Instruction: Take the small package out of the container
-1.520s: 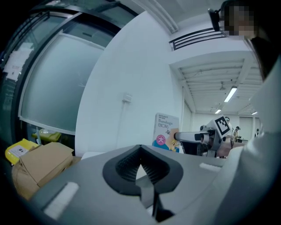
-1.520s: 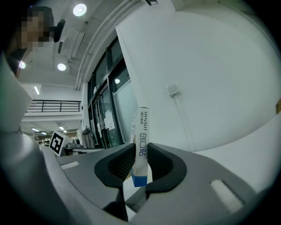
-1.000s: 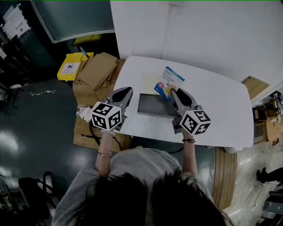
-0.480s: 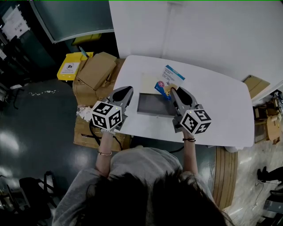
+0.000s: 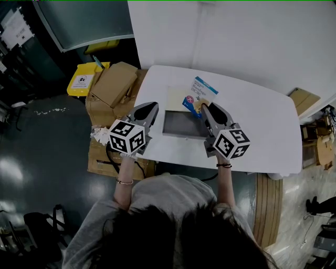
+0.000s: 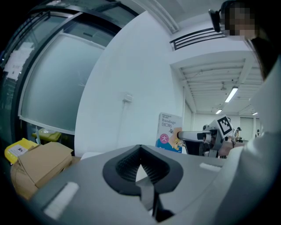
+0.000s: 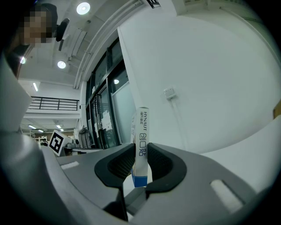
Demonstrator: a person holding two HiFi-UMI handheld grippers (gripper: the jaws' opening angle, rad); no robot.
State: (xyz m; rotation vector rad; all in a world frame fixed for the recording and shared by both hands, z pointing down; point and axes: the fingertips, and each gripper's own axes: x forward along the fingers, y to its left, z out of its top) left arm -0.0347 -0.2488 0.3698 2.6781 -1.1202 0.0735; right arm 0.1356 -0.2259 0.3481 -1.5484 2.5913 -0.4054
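Right gripper [image 7: 141,148] is clenched on the small blue-and-white cardboard package [image 7: 142,127]. The pads pinch its narrow sides low down and the box stands upright. In the head view the package is past the far right corner of the shallow grey rectangular container [image 5: 181,125], not inside it. Left gripper [image 6: 140,151] is squeezed closed with nothing in it. It sits at the table's left edge, apart from the container.

Surface: white rounded-corner table [image 5: 262,131], with a pale cream sheet [image 5: 177,97] lying flat just behind the container.

Room:
- Plain white wall [image 5: 252,37] behind the table, with a small white wall plate [image 7: 169,92] and a cable running down from it.
- Frosted glass panel in a dark frame [image 5: 84,21] to the left.
- Dark glossy floor [image 5: 42,157].
- Brown cardboard boxes [image 5: 113,84] stacked against the table's left end, with a yellow bin [image 5: 83,80] just beyond them.
- Ceiling lights [image 7: 82,8] are on.
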